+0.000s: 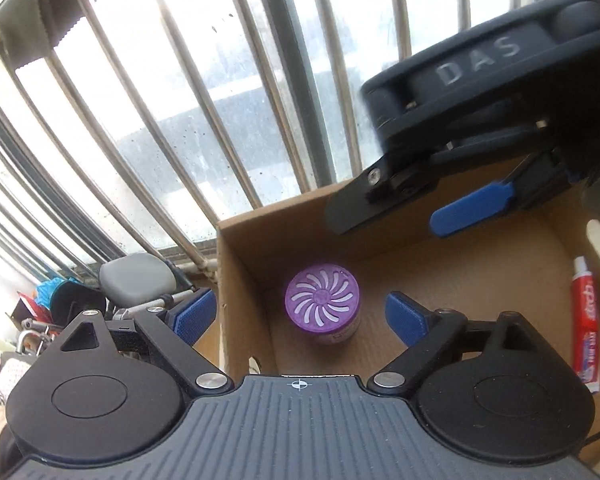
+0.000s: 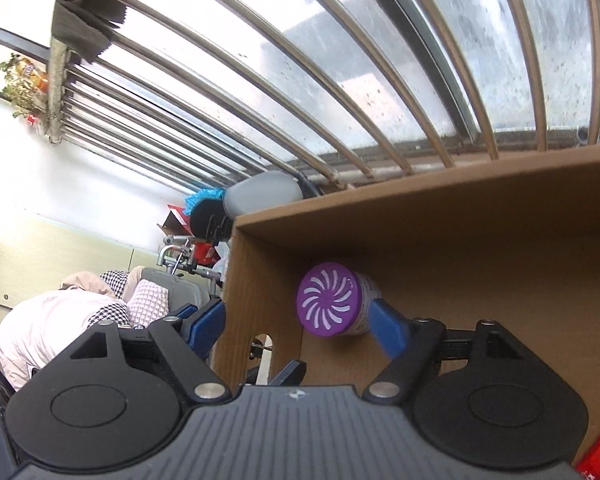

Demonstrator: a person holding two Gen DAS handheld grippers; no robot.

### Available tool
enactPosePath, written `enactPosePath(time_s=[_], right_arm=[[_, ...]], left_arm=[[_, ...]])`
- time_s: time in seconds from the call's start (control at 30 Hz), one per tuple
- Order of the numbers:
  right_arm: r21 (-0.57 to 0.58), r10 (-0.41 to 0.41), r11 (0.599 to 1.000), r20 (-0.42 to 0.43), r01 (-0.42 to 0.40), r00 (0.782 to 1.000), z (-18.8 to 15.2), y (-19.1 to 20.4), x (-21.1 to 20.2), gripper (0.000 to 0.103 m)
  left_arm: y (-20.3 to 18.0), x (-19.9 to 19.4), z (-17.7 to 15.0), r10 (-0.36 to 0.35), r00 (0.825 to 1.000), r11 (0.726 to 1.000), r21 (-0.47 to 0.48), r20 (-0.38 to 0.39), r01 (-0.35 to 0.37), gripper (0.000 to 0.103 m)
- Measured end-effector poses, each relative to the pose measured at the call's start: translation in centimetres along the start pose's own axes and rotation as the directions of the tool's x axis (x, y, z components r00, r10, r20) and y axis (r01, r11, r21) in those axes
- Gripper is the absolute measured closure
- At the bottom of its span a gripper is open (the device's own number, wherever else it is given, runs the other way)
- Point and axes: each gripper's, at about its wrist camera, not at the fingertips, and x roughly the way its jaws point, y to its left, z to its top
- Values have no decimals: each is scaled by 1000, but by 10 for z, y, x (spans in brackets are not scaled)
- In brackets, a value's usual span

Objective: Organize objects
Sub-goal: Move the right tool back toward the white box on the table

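Purple-lidded jar [image 1: 322, 307] stands upright in the box [image 1: 236, 280], left rear corner, axis vertical, vented lid up. Looks light, rigid, smooth plastic; grip the sides below the lid. Toothpaste [image 1: 587, 322] lies flat by the right wall. Left gripper [image 1: 300, 316] and right gripper [image 2: 300, 324] both wide apart, holding nothing.

Daylight floods a dusty barred window [image 1: 228, 92] beside a white wall [image 2: 40, 168].

matt brown corrugated cardboard box [image 1: 440, 248]. glossy purple plastic air freshener lid [image 1: 322, 295], shiny toothpaste tube [image 1: 587, 326]. dull metal window bars [image 1: 236, 128], ribbed blue rubbery pads [image 1: 192, 318].
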Motion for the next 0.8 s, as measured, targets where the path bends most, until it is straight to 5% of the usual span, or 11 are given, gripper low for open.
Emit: enactPosePath(time_s=[0.13,0.23,0.43,0.57,0.8], right_arm=[[-109,-6,994,150,22,989,-21,38,-55,7],[-199,16,979,284,43,959,-51,73,-99,0],[-333,33,929,512,164,858,-121,132,-156,0],[-349,71,932,450,102,890,-150,139,-156,0],[-379,-21,914,308,143,951,-217,135,-104,0]], left_arm=[[25,-49,4,-5,998,997,-75,66,9,10],[32,-96,-15,0,993,991,-133,115,16,6],[61,-133,-42,-46,987,960,-266,156,87,2],[63,-127,-82,-118,983,929,-333,139,158,1],[42,-113,-145,-262,962,884,-382,77,271,1]])
